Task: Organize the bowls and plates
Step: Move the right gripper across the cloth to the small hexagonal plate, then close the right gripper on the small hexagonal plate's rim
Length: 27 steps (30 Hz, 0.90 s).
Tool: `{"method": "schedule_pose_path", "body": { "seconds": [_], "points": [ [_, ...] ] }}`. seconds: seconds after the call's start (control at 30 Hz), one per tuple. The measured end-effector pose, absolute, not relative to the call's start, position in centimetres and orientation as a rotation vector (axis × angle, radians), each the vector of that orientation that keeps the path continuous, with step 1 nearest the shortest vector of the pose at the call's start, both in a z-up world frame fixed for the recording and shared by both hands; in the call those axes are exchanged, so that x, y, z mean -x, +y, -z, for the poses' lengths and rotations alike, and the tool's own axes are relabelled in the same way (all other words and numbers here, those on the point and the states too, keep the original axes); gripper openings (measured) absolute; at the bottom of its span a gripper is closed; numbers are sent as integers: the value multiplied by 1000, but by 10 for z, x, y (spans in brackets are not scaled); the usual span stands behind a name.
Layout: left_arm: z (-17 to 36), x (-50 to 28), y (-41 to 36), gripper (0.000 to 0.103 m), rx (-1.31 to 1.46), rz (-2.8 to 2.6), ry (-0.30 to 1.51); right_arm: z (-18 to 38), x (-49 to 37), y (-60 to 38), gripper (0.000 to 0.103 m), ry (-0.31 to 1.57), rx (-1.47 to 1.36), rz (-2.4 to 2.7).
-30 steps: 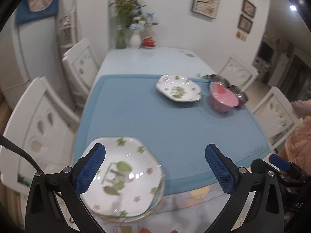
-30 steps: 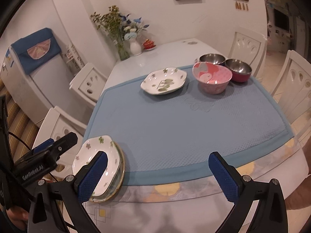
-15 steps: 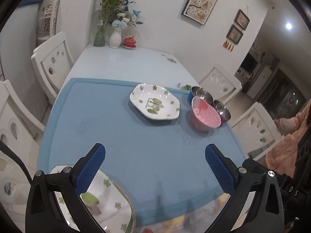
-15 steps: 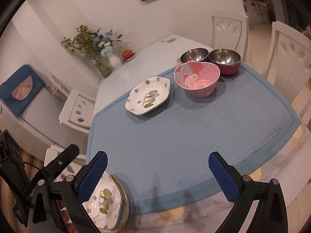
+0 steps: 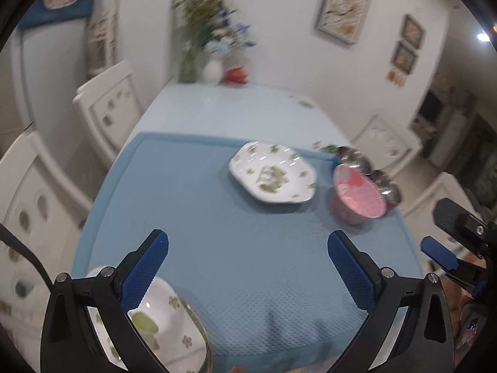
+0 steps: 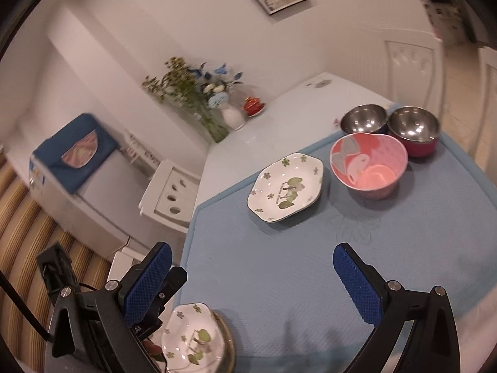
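On the blue mat (image 6: 279,264), a lone floral plate (image 6: 287,186) is left beside the pink bowl (image 6: 369,166), well apart from the near-corner plate stack (image 6: 195,338). Both the left gripper (image 5: 248,264) and right gripper (image 6: 251,273) are held spread, empty. Since a half-second ago, the left view has been swung back left.

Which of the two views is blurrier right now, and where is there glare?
Left wrist view: motion-smeared, worst on the flowers and lone plate, which shows streaked glare. Right wrist view: sharper; bright highlights in the steel bowls, fisheye bending the table edge.
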<state>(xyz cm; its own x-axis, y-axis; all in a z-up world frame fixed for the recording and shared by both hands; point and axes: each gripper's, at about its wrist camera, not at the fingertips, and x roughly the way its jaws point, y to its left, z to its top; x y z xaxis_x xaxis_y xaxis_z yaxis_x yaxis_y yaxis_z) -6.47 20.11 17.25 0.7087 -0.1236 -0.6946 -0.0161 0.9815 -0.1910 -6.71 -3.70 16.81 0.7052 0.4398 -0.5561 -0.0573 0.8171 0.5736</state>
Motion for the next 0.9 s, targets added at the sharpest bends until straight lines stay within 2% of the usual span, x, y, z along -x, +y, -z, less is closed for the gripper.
{"method": "schedule_pose_path", "body": {
  "seconds": [0.2,0.4,0.53,0.77,0.9],
  "points": [
    [-143,60,187,103,315,-42,954,-122,31,-73,103,906,-611,-413],
    [-137,41,167,103,198,-23,1048,-84,-12,-95,103,965,-728,-455],
    [-136,7,166,103,223,3,1051,-64,-53,-88,103,1063,-799,-476],
    [-104,-65,184,103,518,100,1017,-35,-101,-66,103,1144,-891,-534],
    [-85,-103,188,102,538,43,1045,-18,-118,-60,103,1155,-966,-502]
  ]
}}
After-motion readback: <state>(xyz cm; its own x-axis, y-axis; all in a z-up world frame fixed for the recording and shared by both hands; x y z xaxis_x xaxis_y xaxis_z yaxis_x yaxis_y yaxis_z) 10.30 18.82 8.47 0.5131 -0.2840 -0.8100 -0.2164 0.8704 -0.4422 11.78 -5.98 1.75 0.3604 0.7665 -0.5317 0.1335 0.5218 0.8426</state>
